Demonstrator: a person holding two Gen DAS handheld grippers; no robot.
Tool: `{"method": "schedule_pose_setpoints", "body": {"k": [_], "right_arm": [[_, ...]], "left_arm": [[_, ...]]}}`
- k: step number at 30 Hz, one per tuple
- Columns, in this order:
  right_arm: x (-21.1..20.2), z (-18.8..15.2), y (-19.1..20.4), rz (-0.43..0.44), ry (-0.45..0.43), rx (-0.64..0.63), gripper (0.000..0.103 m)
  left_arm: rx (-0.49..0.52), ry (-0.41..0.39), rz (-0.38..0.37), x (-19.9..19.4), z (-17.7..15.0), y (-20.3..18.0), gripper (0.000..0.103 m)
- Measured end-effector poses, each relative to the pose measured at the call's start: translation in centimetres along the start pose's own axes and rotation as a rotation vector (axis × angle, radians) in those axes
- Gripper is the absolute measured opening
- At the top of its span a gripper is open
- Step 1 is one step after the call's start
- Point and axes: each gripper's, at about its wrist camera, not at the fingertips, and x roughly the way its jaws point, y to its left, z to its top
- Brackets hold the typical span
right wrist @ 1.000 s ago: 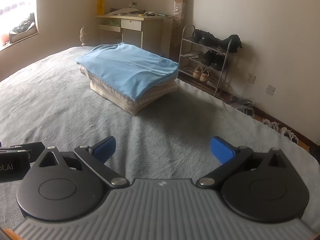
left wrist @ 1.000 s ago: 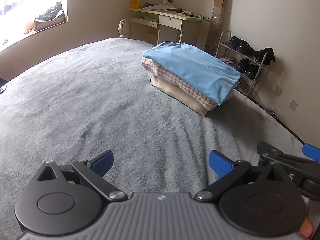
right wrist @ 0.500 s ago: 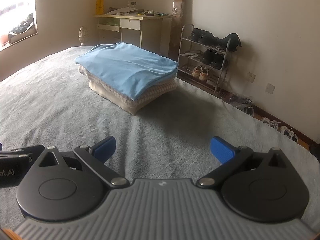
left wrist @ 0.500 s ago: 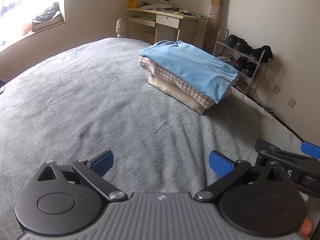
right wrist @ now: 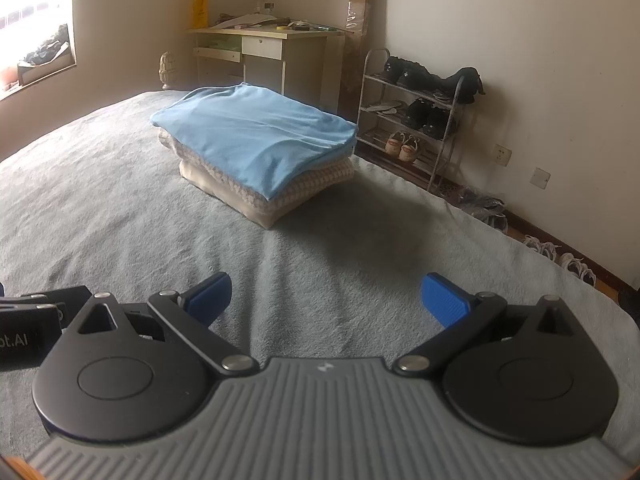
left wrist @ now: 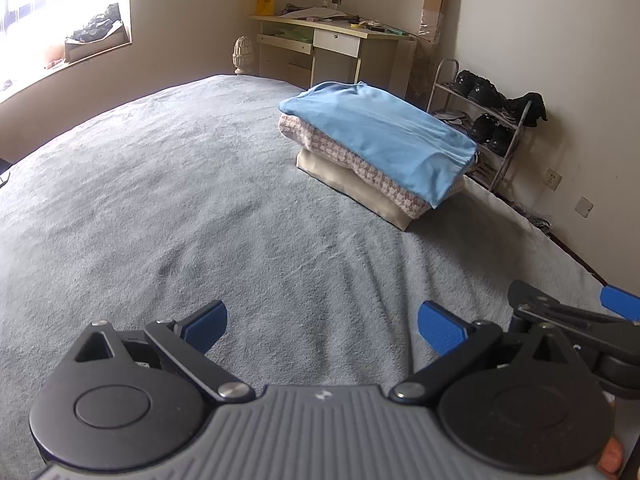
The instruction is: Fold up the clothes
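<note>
Both grippers hung empty with fingers spread wide, the left gripper [left wrist: 322, 326] and right gripper [right wrist: 326, 292] side by side over bare bedding [left wrist: 200, 200]. The 3 folded clothes [right wrist: 256, 140] sat stacked near the bed's far edge, probably to keep folding space free.

A lived-in bedroom in a home is showing here. A wide bed under a grey plush blanket [left wrist: 168, 208] is filling most of both views, and a stack of folded clothes topped by a light blue garment [right wrist: 256, 136] is sitting near its far right edge. A pale yellow wooden desk with a white drawer [right wrist: 272, 46] is standing against the far wall, cluttered with papers along its top. Beside it, a white wire shoe rack [right wrist: 412, 116] is holding dark shoes and pale sneakers. Daylight is pouring through a window with a deep sill [left wrist: 60, 32] at left.
</note>
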Motion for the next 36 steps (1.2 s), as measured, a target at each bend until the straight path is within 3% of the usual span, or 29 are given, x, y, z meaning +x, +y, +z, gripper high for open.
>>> {"method": "schedule_pose_setpoints", "body": {"k": [36], "right_arm": [[0.05,0.04,0.13,0.002,0.004,-0.018,0.102]], "left_arm": [[-0.007,0.008,-0.002,0.05,0.19,0.14,0.102]]}}
